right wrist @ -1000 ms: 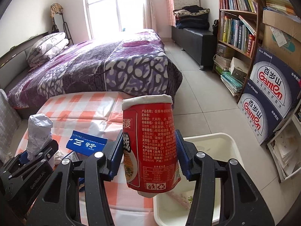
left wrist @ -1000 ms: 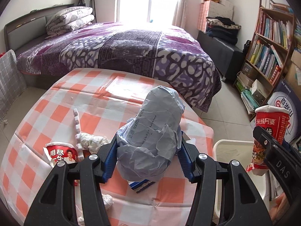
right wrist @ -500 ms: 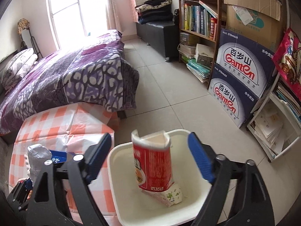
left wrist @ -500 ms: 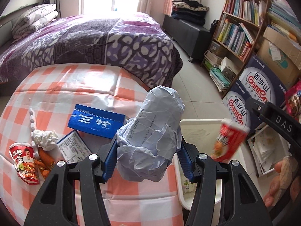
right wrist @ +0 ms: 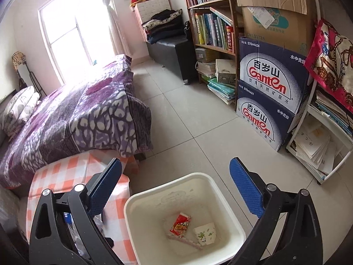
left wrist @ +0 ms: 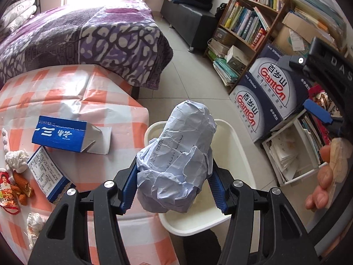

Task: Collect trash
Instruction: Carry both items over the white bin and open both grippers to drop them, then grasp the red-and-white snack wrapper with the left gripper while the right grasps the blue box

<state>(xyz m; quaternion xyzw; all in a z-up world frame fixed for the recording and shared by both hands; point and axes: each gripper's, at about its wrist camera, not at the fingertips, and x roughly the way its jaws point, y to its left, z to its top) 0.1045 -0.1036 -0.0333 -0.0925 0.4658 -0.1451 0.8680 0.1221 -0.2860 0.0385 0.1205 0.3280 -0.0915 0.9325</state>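
We're in a lived-in bedroom at home: a bed (right wrist: 72, 119) under a purple patterned blanket with pillows (right wrist: 17, 108) by the bright window (right wrist: 68, 37), a crammed bookshelf (right wrist: 211, 28), stacked water cartons (right wrist: 269, 101) and a checked-cloth table (left wrist: 72, 92) on tiled floor (right wrist: 183, 119).

You are looking into a bedroom with a pale tiled floor (right wrist: 189, 119) and light walls. Daylight pours through the window (right wrist: 66, 31) at the far end, washing out the bed (right wrist: 72, 119) with its purple patterned cover and the pillows (right wrist: 17, 108) at its head. Along the right wall stand a dark bench (right wrist: 172, 53) piled with folded clothes, a wooden bookshelf (right wrist: 211, 28) packed with books, and stacked cardboard boxes (right wrist: 269, 92).
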